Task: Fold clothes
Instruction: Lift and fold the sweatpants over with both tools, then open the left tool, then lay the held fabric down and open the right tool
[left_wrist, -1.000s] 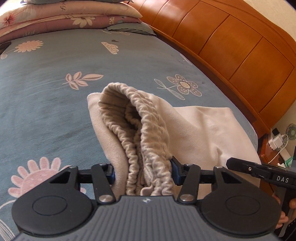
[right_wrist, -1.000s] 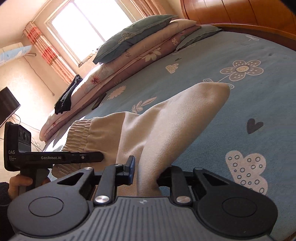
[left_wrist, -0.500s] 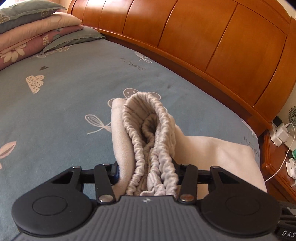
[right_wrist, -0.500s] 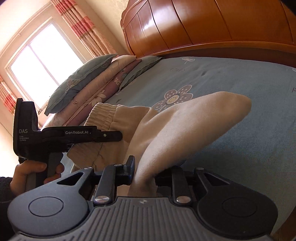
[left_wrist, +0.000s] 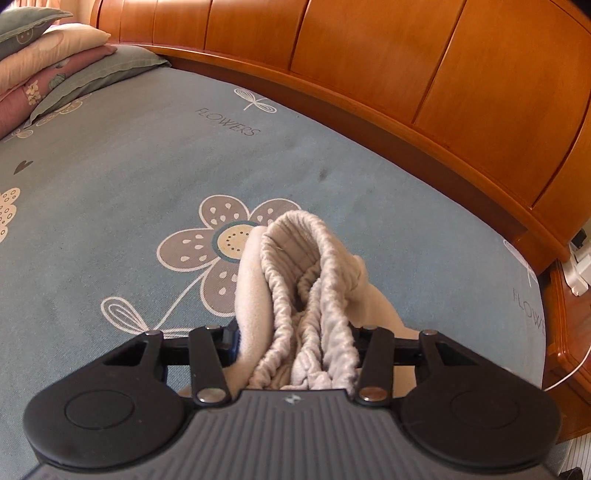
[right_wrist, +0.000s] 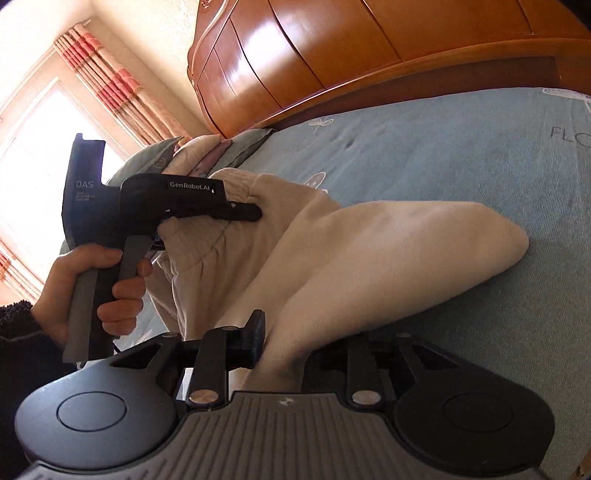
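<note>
- Taking the beige fleece trousers with the gathered elastic waistband (left_wrist: 306, 295) as our landmark, we start at their left: there our left gripper (left_wrist: 295, 343) has its fingers closed on the bunched waistband, several ruffled layers pinched between them, the band rising in a loop above the blue-grey flowered bedsheet (left_wrist: 129, 177).
- In the right wrist view, the person's left hand (right_wrist: 99, 284) squeezes that tool's handle to the left of the trousers, with the waistband end lifted off the bed.
- To the right of that, our right gripper (right_wrist: 284, 343) has its fingers shut on a fold of the plain leg cloth; the rest of the garment drapes away from it and its rounded far end lies on the sheet.
- We judge the step in hand to be carrying both held ends across to lay one half over the other. To do it well we should keep both grips firm, hold the two ends level so the edges meet, and lower them together so the cloth settles flat without dragging the part on the bed.
- Beyond the trousers stands the polished orange-brown wooden headboard (left_wrist: 406, 74); far to their left a stack of pillows (left_wrist: 44, 66) lies on the bed, and a bright window with red-striped curtains (right_wrist: 110, 85) lights the room.
</note>
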